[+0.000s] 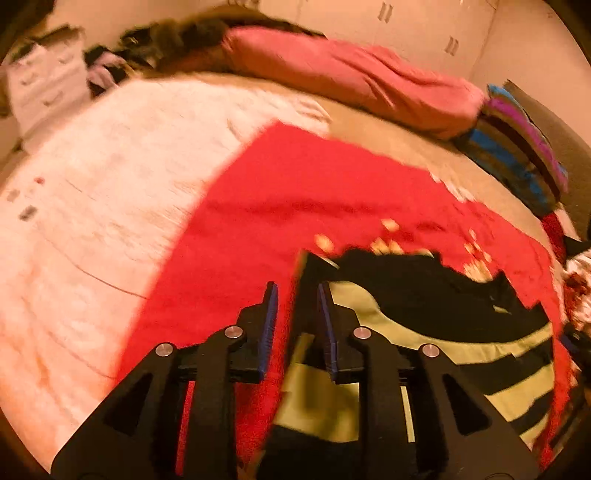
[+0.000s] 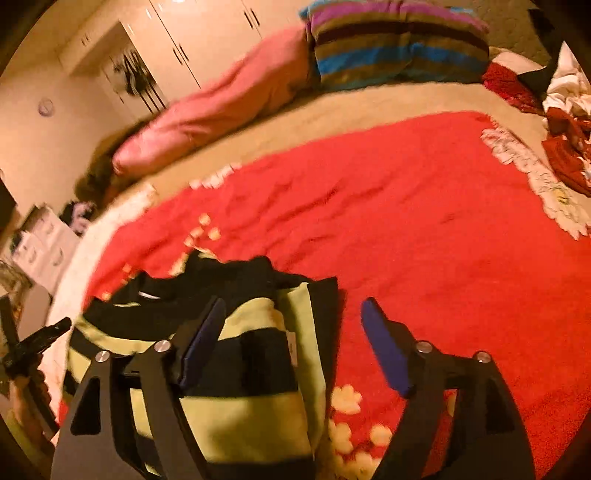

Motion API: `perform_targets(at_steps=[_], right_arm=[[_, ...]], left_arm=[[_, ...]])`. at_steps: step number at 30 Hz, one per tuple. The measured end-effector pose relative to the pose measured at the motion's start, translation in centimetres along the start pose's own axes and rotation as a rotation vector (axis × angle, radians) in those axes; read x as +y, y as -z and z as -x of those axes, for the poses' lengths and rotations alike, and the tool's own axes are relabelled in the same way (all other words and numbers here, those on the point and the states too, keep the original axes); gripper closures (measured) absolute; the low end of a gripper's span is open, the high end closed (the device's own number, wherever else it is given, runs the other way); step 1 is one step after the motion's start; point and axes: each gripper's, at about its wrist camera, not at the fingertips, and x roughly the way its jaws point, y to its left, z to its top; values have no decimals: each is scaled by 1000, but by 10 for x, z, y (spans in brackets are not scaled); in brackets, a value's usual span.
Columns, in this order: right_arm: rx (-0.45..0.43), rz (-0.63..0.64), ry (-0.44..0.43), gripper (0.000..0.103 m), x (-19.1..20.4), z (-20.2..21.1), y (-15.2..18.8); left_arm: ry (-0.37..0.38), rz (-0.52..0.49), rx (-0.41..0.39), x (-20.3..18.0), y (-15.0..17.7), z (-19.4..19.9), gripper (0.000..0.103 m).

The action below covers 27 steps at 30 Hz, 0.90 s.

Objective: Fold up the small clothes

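A small black and yellow-green striped garment (image 1: 436, 332) lies folded on a red blanket (image 1: 280, 206) on a bed. It also shows in the right wrist view (image 2: 243, 376). My left gripper (image 1: 297, 295) hovers over the garment's left edge, its jaws a narrow gap apart with nothing between them. My right gripper (image 2: 293, 308) is open wide over the garment's right edge and the red blanket (image 2: 406, 206), holding nothing. The left gripper shows at the far left of the right wrist view (image 2: 40, 341).
A pink pillow (image 1: 354, 74) and a striped cushion (image 1: 517, 147) lie at the head of the bed. A white blanket (image 1: 96, 206) covers the left side. A heap of red and white clothes (image 2: 569, 122) sits at the right. White wardrobes (image 2: 207, 33) stand behind.
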Motion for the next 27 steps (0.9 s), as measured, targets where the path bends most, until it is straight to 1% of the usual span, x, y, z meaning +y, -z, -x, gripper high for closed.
perform_targets(at_steps=[2,4,5,7,9,10,11,13,14,15,16,19,20,21,22,24,25,26,27], right_arm=[[-9,34,-16,27,5,15,6],[-10,106,-31,27,17,31,17],[-9,147,-32,27,25,37,24],[1,236,-37,27,44,44,40],[23,324,-42,27,63,45,57],[34,357,-41,27,71,43,62],[49,399,-37,27,81,41,70],[74,446,-47,27,96,36,80],[86,449,-48,27,98,33,82],[105,446,-39,27,99,28,83],[136,433,-17,27,97,21,85],[205,374,35,27,82,3,88],[234,337,50,27,72,-4,89],[250,309,53,27,64,-8,90],[258,270,44,27,53,-12,92],[247,240,27,27,42,-16,94],[242,248,32,28,41,-18,95],[240,259,38,28,41,-19,96],[241,265,45,28,43,-19,97]], left_arm=[[-3,24,-21,8,-3,13,87],[5,27,-55,8,1,34,87],[14,19,-65,5,4,42,87],[51,-33,-71,-10,18,57,84],[73,-112,-56,-30,36,64,75],[74,-141,-42,-38,43,62,74],[67,-175,-15,-48,52,59,72],[41,-200,16,-56,63,49,64],[35,-193,35,-56,67,45,54],[33,-179,69,-56,72,37,49],[18,-169,97,-54,77,29,48],[-41,-165,140,-47,88,13,39],[-44,-156,154,-43,91,9,33],[-28,-129,168,-37,93,5,31],[-1,-89,186,-30,93,2,30],[28,-50,204,-22,92,-1,27],[27,-53,206,-22,92,-2,26],[7,-69,205,-23,91,-3,19],[-7,-75,206,-22,93,-4,15]])
